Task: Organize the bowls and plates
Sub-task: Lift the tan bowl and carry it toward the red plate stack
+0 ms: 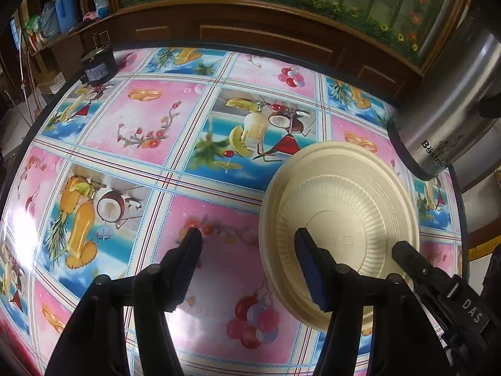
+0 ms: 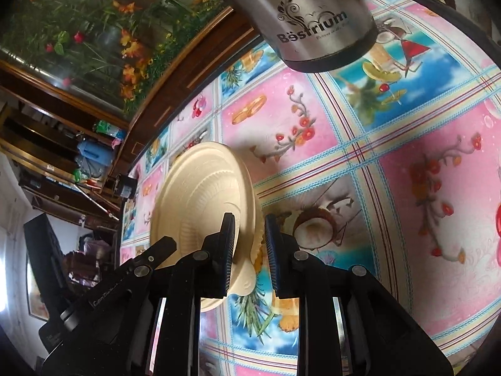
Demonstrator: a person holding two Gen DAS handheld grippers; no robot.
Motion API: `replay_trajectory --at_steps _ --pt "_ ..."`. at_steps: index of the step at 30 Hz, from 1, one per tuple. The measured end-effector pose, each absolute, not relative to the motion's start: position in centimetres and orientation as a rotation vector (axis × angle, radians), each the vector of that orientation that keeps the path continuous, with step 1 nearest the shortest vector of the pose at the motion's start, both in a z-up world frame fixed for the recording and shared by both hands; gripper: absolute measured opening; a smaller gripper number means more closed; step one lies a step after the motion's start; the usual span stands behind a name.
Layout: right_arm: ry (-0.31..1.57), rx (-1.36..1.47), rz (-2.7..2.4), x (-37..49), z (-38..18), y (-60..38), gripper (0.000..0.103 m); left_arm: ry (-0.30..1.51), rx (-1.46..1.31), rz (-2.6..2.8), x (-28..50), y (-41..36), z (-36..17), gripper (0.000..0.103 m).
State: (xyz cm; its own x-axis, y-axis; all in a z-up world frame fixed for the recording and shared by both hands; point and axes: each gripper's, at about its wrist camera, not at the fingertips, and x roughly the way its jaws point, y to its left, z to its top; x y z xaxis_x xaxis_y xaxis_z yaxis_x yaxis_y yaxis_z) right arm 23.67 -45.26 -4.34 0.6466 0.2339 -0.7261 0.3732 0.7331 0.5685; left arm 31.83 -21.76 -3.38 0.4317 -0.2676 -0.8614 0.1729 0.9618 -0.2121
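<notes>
A cream plastic plate stack [image 1: 341, 206] is tilted up off the patterned table; a bowl seems nested in it. In the right wrist view the plates [image 2: 200, 200] stand nearly on edge. My right gripper [image 2: 249, 244] straddles their rim, with the left finger against the plate face and a small gap at the right finger. The right gripper's finger shows in the left wrist view [image 1: 410, 257] at the plate's near edge. My left gripper [image 1: 249, 244] is open and empty, its right finger in front of the plate.
A steel Bestrium kettle [image 1: 451, 106] stands at the table's right, close behind the plates; it also shows in the right wrist view [image 2: 313, 18]. A small dark box [image 1: 98, 65] sits at the far left edge. A wooden cabinet [image 1: 250, 31] runs behind the table.
</notes>
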Motion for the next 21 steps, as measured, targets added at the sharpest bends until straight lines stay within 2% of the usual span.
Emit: replay_trajectory --at_steps 1,8,21 --pt "0.890 0.768 -0.089 23.7 -4.4 -45.2 0.019 1.093 -0.092 -0.276 31.8 -21.9 -3.4 0.044" --pt "0.876 0.787 -0.088 23.5 -4.2 -45.0 0.012 1.109 -0.103 -0.328 31.2 -21.9 -3.5 0.016" --pt "0.907 0.810 -0.032 20.0 -4.4 -42.4 0.010 1.139 -0.181 -0.350 27.7 -17.9 -3.8 0.012"
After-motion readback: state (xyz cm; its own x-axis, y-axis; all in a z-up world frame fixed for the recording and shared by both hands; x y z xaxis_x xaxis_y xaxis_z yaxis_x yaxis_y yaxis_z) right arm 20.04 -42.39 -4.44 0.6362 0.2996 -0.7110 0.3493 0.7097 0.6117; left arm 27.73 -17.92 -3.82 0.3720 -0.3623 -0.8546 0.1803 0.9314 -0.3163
